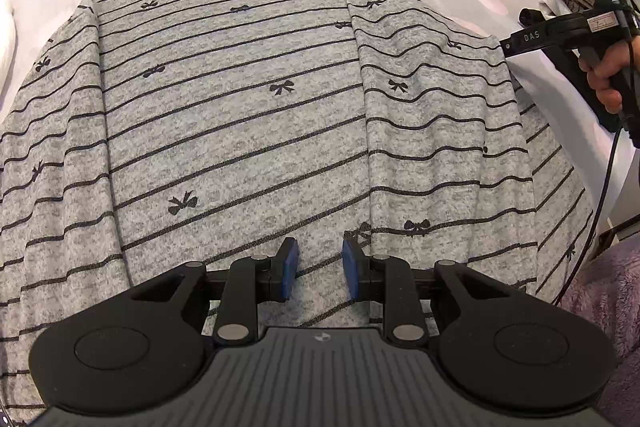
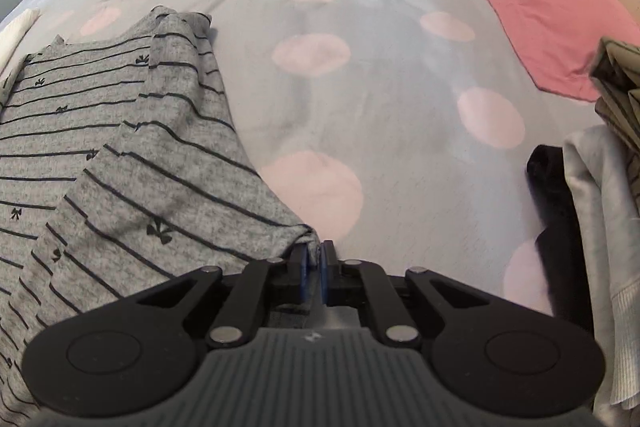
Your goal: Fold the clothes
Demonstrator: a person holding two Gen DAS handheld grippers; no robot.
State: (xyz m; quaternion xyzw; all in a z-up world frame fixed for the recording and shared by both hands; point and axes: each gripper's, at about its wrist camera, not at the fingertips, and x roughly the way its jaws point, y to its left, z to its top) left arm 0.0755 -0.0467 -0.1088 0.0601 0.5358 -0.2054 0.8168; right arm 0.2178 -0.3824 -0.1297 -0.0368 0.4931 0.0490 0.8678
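A grey shirt point(image 1: 240, 107) with thin black stripes and small bows lies spread on the bed, both side parts folded in over the middle. My left gripper point(image 1: 320, 267) hovers over the shirt's near edge, its blue pads apart with nothing between them. In the right wrist view the same shirt point(image 2: 120, 167) fills the left side. My right gripper point(image 2: 318, 259) is shut on the shirt's right edge, a bunched corner of grey cloth pinched between the pads. In the left wrist view the right gripper point(image 1: 506, 47) shows at the shirt's far right edge, held by a hand point(image 1: 608, 79).
The bedspread point(image 2: 360, 87) is pale blue with pink dots. A pink pillow point(image 2: 540, 7) lies at the far right. Folded clothes point(image 2: 600, 207) are stacked at the right edge, a black item point(image 2: 552, 195) beside them. Purple fuzzy fabric point(image 1: 600, 307) sits at the near right.
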